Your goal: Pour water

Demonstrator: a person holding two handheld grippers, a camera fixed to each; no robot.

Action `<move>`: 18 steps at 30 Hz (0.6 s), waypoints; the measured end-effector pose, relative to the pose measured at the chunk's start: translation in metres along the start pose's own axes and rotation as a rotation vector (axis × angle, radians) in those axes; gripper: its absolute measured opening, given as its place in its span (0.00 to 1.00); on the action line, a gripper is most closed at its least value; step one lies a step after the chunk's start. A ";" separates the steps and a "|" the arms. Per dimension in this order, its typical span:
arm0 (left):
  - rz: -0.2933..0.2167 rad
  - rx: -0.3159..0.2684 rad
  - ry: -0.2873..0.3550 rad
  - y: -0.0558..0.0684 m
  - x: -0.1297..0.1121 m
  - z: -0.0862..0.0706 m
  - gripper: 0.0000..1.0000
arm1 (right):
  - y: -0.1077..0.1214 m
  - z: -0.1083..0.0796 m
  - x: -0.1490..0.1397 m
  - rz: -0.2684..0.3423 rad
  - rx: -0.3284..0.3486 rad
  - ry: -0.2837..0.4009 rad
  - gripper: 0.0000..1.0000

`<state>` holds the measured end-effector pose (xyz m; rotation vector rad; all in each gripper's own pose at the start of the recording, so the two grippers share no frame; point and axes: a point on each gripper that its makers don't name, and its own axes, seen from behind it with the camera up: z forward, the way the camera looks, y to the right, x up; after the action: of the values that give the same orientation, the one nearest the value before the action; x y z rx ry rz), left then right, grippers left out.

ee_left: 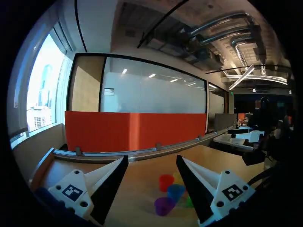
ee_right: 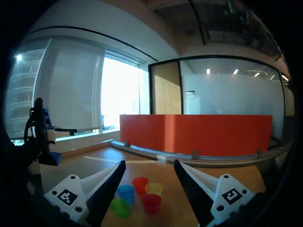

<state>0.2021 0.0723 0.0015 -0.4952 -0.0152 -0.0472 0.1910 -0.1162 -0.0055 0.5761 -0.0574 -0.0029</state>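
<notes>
Fingers [ee_left: 110, 185] of the left tool [ee_left: 152, 157] stand wide apart with nothing between them, and the right tool [ee_right: 149, 162] is spread and empty in the same way. Just beyond both, on the wooden counter [ee_left: 144, 178], sits a tight huddle of small coloured cups [ee_left: 176, 191]. In the left gripper view a purple cup [ee_left: 164, 206] is nearest, with a red cup [ee_left: 165, 181] behind it. In the right gripper view a green cup [ee_right: 120, 207] and a blue cup [ee_right: 126, 193] sit close together.

I cannot tell which cup holds water, if any does. Choosing wrongly would be the first slip.

The cups look light and sit so close that a finger sliding in beside one would probably nudge its neighbour over. A hard squeeze might buckle a thin wall and slop the contents. Pouring into such a small mouth leaves little margin, so a fast tilt would likely wet the counter.

Farther off is an orange partition [ee_right: 197, 134]. Beyond it a bright window [ee_right: 119, 90] throws glare that could make a clear stream hard to judge.
</notes>
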 end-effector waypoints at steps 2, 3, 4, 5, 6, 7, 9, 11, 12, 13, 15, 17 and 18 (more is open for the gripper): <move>0.005 -0.013 -0.004 0.001 -0.001 0.001 0.93 | -0.004 0.002 -0.003 -0.014 0.015 -0.012 0.99; 0.008 -0.016 -0.007 0.001 -0.001 0.001 0.93 | -0.006 0.003 -0.004 -0.022 0.022 -0.018 0.99; 0.010 -0.020 -0.011 0.002 -0.002 0.001 0.94 | -0.008 0.004 -0.005 -0.031 0.030 -0.024 0.99; 0.013 -0.023 -0.015 0.002 -0.003 0.002 0.94 | -0.010 0.004 -0.007 -0.039 0.037 -0.030 0.99; 0.016 -0.027 -0.020 0.002 -0.004 0.002 0.94 | -0.011 0.005 -0.008 -0.046 0.043 -0.037 0.99; 0.019 -0.032 -0.025 0.002 -0.005 0.002 0.94 | -0.013 0.006 -0.011 -0.054 0.050 -0.046 0.99; 0.024 -0.041 -0.036 0.002 -0.008 0.003 0.94 | -0.015 0.007 -0.014 -0.067 0.064 -0.064 0.99; 0.030 -0.052 -0.050 0.002 -0.011 0.004 0.94 | -0.017 0.008 -0.019 -0.080 0.080 -0.087 0.99; 0.033 -0.057 -0.058 0.002 -0.013 0.005 0.94 | -0.018 0.009 -0.021 -0.087 0.089 -0.095 0.99; 0.037 -0.063 -0.066 0.001 -0.016 0.006 0.94 | -0.019 0.009 -0.023 -0.095 0.099 -0.104 0.99; 0.043 -0.073 -0.081 0.001 -0.020 0.008 0.94 | -0.021 0.009 -0.027 -0.108 0.115 -0.118 0.99; 0.048 -0.084 -0.097 0.001 -0.024 0.010 0.94 | -0.023 0.008 -0.031 -0.121 0.130 -0.131 0.99; 0.050 -0.092 -0.102 0.002 -0.025 0.011 0.94 | -0.024 0.008 -0.034 -0.125 0.138 -0.140 0.99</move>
<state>0.1771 0.0800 0.0094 -0.5893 -0.1011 0.0264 0.1568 -0.1403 -0.0136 0.7163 -0.1580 -0.1621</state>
